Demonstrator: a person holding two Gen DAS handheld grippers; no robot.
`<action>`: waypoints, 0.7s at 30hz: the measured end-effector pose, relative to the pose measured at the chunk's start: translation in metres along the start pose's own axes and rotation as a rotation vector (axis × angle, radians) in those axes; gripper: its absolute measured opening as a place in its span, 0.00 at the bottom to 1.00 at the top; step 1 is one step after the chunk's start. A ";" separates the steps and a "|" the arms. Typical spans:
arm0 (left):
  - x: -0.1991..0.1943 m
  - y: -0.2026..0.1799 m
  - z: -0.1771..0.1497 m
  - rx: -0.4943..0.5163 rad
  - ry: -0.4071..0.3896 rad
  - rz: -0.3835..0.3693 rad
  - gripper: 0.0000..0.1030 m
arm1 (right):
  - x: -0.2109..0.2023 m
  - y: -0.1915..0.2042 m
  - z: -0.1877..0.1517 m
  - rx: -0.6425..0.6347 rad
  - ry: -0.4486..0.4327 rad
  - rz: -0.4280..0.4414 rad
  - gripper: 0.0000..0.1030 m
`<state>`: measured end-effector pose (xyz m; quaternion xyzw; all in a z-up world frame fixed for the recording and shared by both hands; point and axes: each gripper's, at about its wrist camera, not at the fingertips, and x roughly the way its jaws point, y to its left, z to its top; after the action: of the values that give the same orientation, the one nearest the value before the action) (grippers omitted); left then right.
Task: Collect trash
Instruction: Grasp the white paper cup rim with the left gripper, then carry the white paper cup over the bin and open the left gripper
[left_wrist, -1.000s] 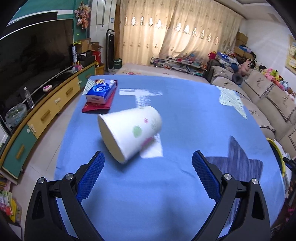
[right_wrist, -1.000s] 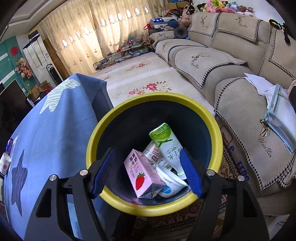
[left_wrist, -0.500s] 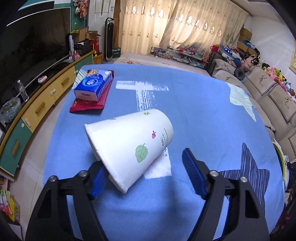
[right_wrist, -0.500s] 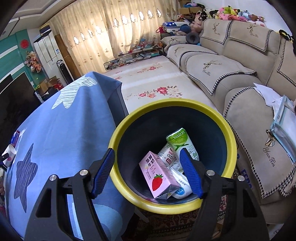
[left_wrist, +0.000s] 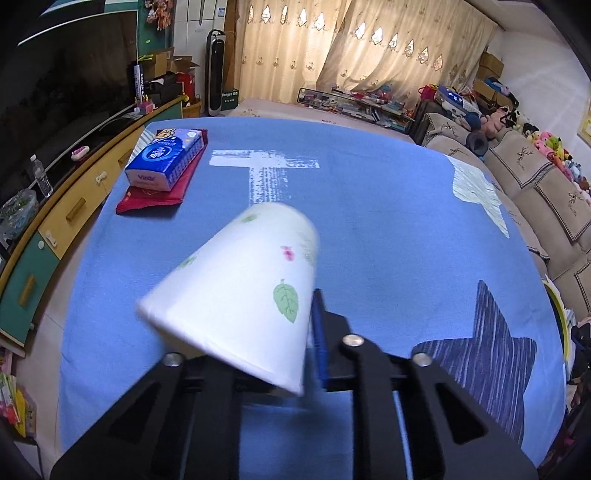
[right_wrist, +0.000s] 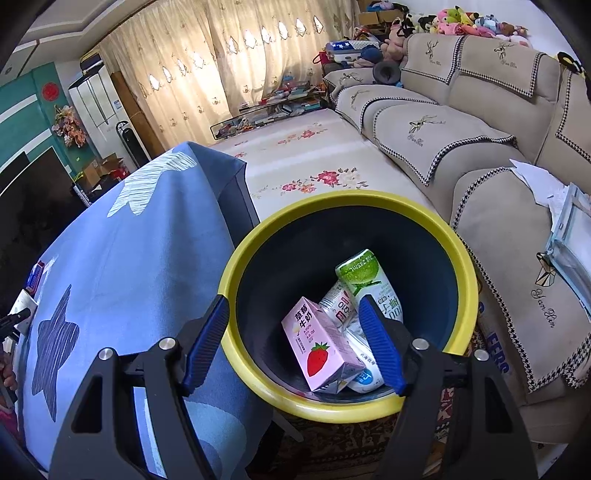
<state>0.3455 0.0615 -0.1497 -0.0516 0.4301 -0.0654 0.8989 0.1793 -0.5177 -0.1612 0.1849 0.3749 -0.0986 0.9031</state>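
Note:
In the left wrist view my left gripper (left_wrist: 258, 343) is shut on a white paper cup (left_wrist: 243, 291) with leaf and flower prints, held on its side with its mouth toward the camera, above the blue tablecloth (left_wrist: 369, 229). In the right wrist view my right gripper (right_wrist: 295, 343) is open and empty, hovering over the near rim of a yellow-rimmed dark trash bin (right_wrist: 369, 199). Inside the bin lie a pink strawberry milk carton (right_wrist: 317, 347), a green-topped bottle (right_wrist: 373, 280) and other containers.
A blue tissue pack (left_wrist: 166, 158) lies on a red cloth (left_wrist: 147, 197) at the table's far left. A TV cabinet (left_wrist: 55, 229) runs along the left. A beige sofa (right_wrist: 461, 147) stands beside the bin. The table's blue cloth (right_wrist: 122, 266) hangs left of the bin.
My left gripper has closed on the paper cup and lifted it off the white patch. My right gripper has drifted back from above the bin toward the table side.

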 end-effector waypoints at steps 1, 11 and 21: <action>-0.002 -0.003 -0.001 0.003 -0.008 0.000 0.09 | 0.000 0.000 0.000 0.001 0.000 0.002 0.67; -0.037 -0.074 -0.004 0.112 -0.093 -0.025 0.06 | -0.016 0.000 -0.001 -0.028 -0.039 -0.007 0.67; -0.061 -0.224 -0.013 0.339 -0.074 -0.221 0.06 | -0.044 -0.023 -0.006 -0.018 -0.083 -0.048 0.71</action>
<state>0.2810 -0.1504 -0.0778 0.0509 0.3712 -0.2332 0.8974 0.1373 -0.5342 -0.1393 0.1635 0.3423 -0.1245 0.9168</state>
